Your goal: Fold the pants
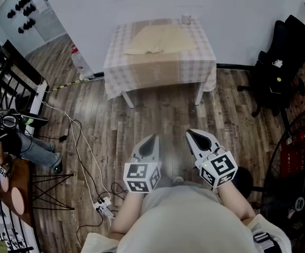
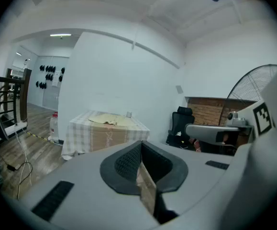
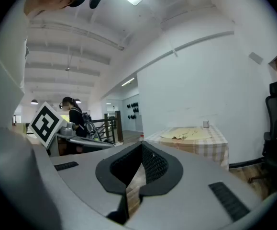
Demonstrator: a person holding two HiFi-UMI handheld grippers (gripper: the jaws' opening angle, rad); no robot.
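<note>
Tan pants lie spread flat on a table with a checked cloth against the far wall, well ahead of me across wooden floor. Both grippers are held close to my body, far short of the table. My left gripper has its jaws together with nothing between them. My right gripper is likewise shut and empty. In the left gripper view the pants and table show small beyond the shut left gripper. In the right gripper view the pants lie beyond the shut right gripper.
A small cup stands at the table's back edge. A black office chair is right of the table and a large fan is at the right. Cables trail on the floor at left, by a railing.
</note>
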